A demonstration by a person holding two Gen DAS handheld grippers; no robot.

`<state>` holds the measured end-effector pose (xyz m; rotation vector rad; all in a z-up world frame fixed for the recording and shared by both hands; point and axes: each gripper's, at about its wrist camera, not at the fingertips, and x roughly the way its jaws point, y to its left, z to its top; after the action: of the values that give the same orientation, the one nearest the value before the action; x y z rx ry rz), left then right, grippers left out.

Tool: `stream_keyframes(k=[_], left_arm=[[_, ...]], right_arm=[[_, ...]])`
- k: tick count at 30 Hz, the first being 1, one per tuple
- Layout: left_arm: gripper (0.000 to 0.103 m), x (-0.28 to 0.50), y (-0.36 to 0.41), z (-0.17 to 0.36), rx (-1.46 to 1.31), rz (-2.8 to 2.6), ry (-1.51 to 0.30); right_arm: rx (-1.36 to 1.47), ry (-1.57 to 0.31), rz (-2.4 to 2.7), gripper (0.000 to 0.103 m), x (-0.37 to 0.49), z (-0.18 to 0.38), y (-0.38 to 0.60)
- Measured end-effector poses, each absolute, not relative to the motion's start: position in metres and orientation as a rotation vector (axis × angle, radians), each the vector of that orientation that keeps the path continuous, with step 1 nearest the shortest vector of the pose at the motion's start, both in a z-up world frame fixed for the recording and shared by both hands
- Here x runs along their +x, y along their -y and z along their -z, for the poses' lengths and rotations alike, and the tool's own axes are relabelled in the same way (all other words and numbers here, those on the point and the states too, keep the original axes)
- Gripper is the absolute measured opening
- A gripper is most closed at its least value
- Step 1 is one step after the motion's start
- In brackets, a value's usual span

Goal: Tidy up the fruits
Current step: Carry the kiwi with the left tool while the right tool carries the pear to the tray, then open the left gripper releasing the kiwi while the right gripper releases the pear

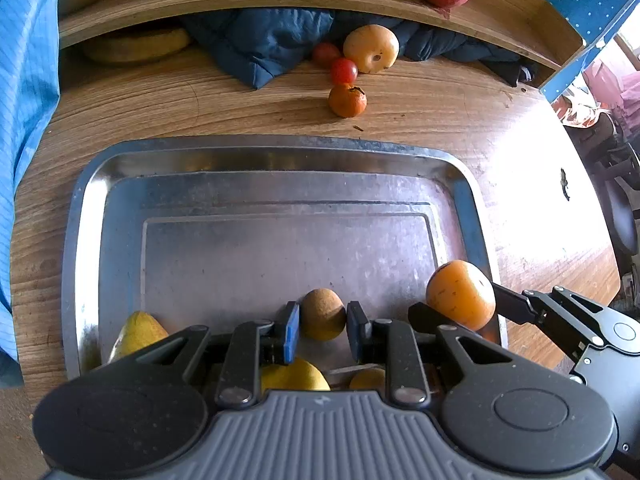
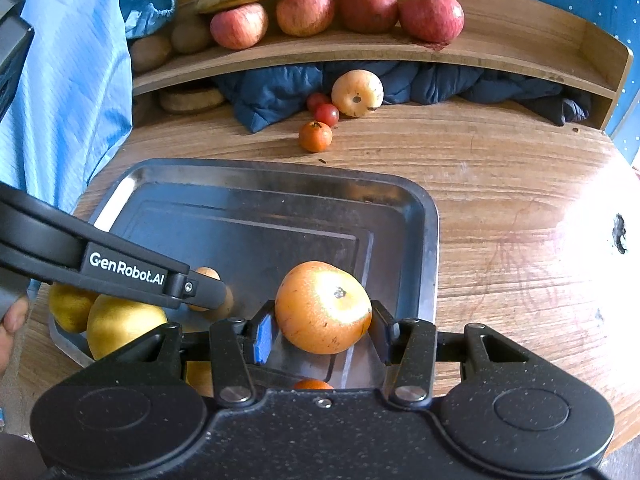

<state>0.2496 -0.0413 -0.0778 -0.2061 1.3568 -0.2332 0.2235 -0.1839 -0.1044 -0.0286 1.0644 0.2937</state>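
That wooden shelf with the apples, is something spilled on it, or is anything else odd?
Yes. A dark red smear lies on the wooden shelf just under the rightmost apple, like leaked juice. A dark jacket is also stuffed beneath the shelf, behind the loose fruit on the table.

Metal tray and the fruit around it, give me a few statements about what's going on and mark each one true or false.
1. The right gripper grips a large orange fruit over the metal tray. True.
2. The left gripper holds a banana. False: a small brown fruit sits between its fingers.
3. Red apples sit on the wooden shelf. True.
4. The small tangerine lies inside the tray. False: it rests on the wooden table beyond the tray.
5. The tray holds no fruit. False: a yellow pear lies in it.
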Motion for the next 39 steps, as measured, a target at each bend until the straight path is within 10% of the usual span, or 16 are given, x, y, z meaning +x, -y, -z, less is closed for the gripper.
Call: stream_keyframes(k=[18, 39], left_arm=[[0.031, 0.248, 0.036, 0.076, -0.2, 0.242, -1.35], [0.083, 0.216, 0.019, 0.037, -0.199, 0.201, -1.245]], right_arm=[[-0.011, -1.085, -0.267, 0.05, 0.224, 0.107, 0.183], [0.012, -0.987, -0.267, 0.078, 0.192, 0.074, 0.189]])
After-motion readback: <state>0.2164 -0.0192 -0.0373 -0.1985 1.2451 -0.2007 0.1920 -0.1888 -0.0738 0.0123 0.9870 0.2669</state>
